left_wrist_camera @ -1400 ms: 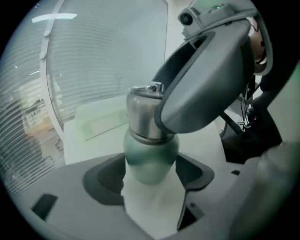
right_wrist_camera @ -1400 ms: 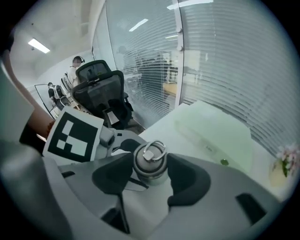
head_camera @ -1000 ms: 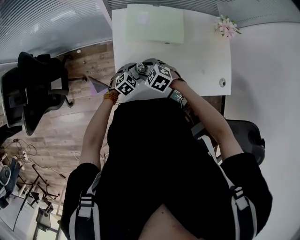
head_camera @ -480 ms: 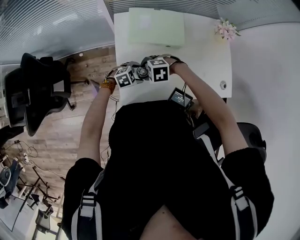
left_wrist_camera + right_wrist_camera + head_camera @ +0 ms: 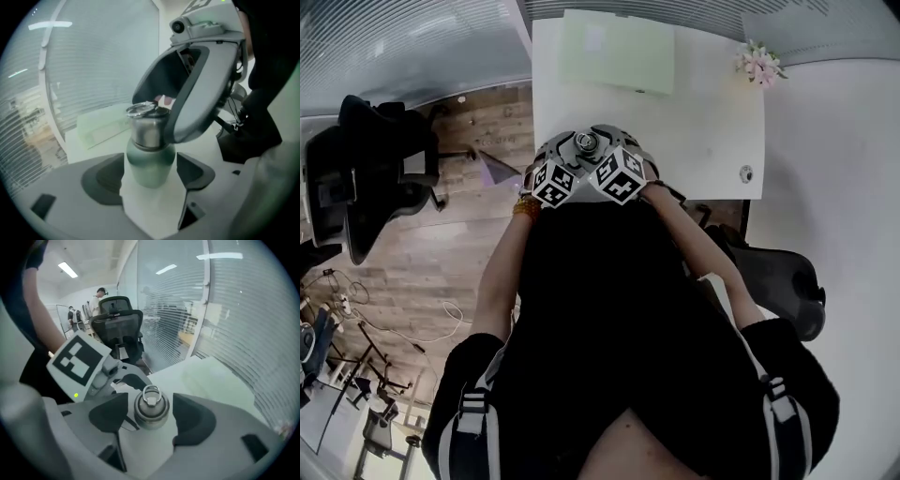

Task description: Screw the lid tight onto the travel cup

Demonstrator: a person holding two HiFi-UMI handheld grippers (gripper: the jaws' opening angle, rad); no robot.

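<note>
Your travel cup (image 5: 149,161) stands upright on the white worktop (image 5: 712,112), close to its near edge, toward the left corner. Your left gripper (image 5: 150,176) straddles the green body, its jaws spread and just opened wider, pinching nothing. Your right gripper (image 5: 151,420) brackets the lid (image 5: 151,406) on top, jaws likewise just opened, a gap on each side

A white worktop (image 5: 712,122) stands against a glass wall with slatted blinds (image 5: 403,47). The floor (image 5: 441,253) is of wood planks, with loose cables (image 5: 347,305) on it (at the left in the head view). A black office chair (image 5: 370,178) stands on that side and another dark chair (image 5: 783,281) on the other. Strip lights (image 5: 68,270) shine on the ceiling. A pale green sheet (image 5: 617,52) and pink flowers (image 5: 758,61) lie near the worktop's far edge.
</note>
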